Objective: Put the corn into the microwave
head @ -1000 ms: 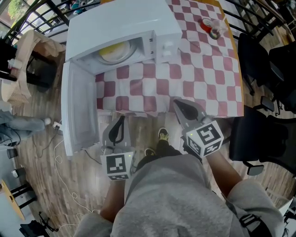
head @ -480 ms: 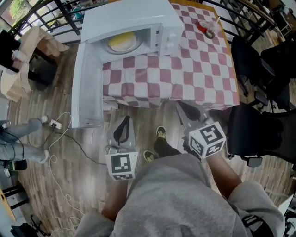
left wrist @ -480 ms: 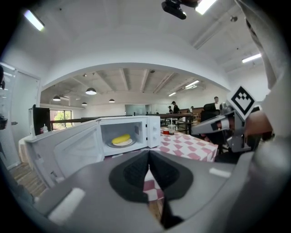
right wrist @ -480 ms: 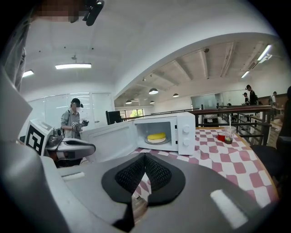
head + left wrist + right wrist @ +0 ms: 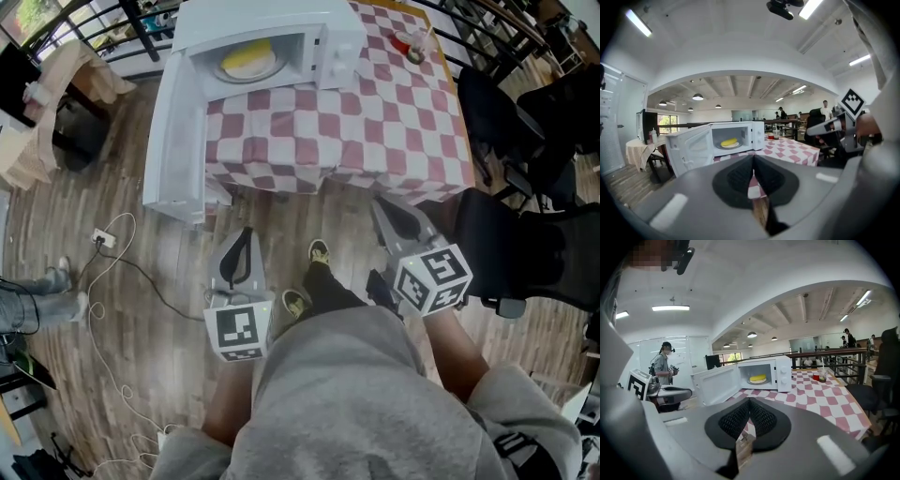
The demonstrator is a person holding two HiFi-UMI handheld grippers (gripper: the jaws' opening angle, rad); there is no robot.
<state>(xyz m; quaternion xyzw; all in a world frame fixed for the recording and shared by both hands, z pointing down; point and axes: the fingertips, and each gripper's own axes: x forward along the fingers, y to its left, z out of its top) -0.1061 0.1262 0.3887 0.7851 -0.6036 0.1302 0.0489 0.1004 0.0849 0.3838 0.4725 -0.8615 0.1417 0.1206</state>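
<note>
The yellow corn (image 5: 248, 58) lies on a plate inside the white microwave (image 5: 337, 37), whose door (image 5: 178, 131) hangs wide open to the left. The microwave stands on a table with a red-and-white checked cloth (image 5: 375, 131). Both grippers are held over the wooden floor, well short of the table's near edge. My left gripper (image 5: 246, 234) is shut and empty, its pads meeting (image 5: 753, 160). My right gripper (image 5: 381, 202) is also shut with nothing in it (image 5: 749, 403). From both gripper views the corn (image 5: 729, 141) (image 5: 758, 378) shows far ahead in the open microwave.
A red cup (image 5: 405, 42) stands at the table's far right corner. Black chairs (image 5: 525, 253) crowd the right side. A power strip with its cable (image 5: 103, 239) lies on the floor at left. Another person (image 5: 661, 366) stands off to the left.
The table and microwave have slid up and away in the head view: both grippers have backed off from the table's edge together. Both stay shut.
</note>
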